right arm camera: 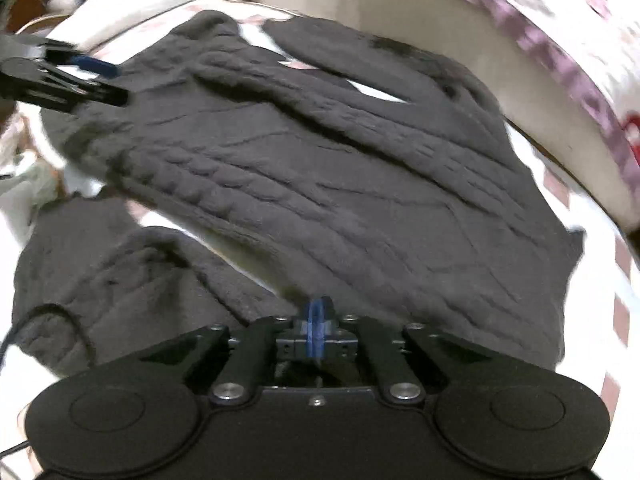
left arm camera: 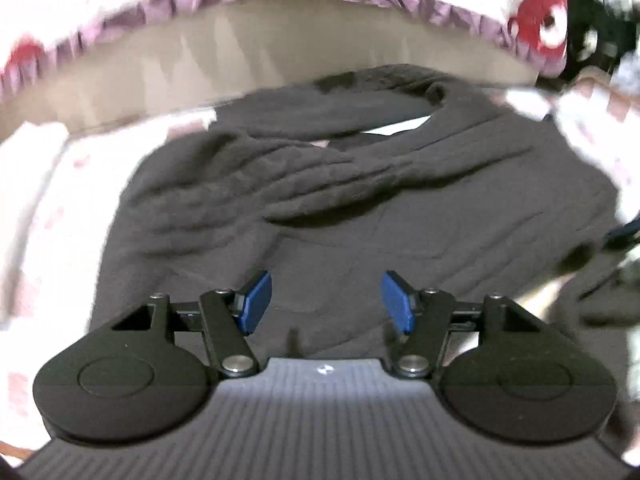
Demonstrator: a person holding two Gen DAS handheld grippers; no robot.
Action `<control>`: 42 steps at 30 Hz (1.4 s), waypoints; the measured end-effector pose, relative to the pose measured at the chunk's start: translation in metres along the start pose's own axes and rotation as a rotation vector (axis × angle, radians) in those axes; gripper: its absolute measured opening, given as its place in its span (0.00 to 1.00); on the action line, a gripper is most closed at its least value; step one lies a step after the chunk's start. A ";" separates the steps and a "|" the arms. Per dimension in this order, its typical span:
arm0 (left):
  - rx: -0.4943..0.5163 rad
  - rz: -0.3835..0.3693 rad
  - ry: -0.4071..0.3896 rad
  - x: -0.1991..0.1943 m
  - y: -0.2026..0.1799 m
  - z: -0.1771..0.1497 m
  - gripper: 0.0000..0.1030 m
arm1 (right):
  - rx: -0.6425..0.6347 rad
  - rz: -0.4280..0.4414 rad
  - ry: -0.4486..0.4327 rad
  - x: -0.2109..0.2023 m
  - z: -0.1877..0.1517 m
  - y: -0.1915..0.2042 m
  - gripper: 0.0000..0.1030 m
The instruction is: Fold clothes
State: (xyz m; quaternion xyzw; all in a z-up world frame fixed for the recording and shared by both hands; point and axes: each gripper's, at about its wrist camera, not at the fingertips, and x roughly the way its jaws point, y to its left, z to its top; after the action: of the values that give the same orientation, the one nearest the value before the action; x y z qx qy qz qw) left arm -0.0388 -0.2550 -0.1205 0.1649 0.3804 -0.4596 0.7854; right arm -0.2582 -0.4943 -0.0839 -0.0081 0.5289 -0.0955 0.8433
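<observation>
One dark sweater [left arm camera: 360,208] on one bed [left arm camera: 48,208], two grippers: left [left arm camera: 326,300], right [right arm camera: 316,322].

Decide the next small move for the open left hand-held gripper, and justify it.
Probably lower the left hand-held gripper and close on the dark sweater: its jaws stand open above the fabric, while the right hand-held gripper appears already shut on the sweater's near edge.
</observation>
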 end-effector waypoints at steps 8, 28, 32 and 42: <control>0.357 0.056 0.172 0.035 -0.062 -0.041 0.69 | -0.100 -0.026 -0.016 0.009 0.011 0.018 0.32; 0.138 0.202 -0.169 0.057 0.002 0.042 0.16 | 0.078 0.015 -0.160 0.052 0.024 0.004 0.62; 0.016 0.180 -0.118 0.071 0.018 0.038 0.29 | 0.038 0.040 -0.227 0.048 0.025 0.015 0.62; -0.090 0.087 -0.142 0.052 0.033 0.033 0.34 | -0.036 -0.086 -0.265 0.096 0.076 0.034 0.62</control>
State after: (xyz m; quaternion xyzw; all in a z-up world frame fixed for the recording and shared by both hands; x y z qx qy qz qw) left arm 0.0188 -0.2882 -0.1408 0.1128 0.3367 -0.4177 0.8364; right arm -0.1446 -0.4839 -0.1403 -0.0583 0.4138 -0.1204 0.9005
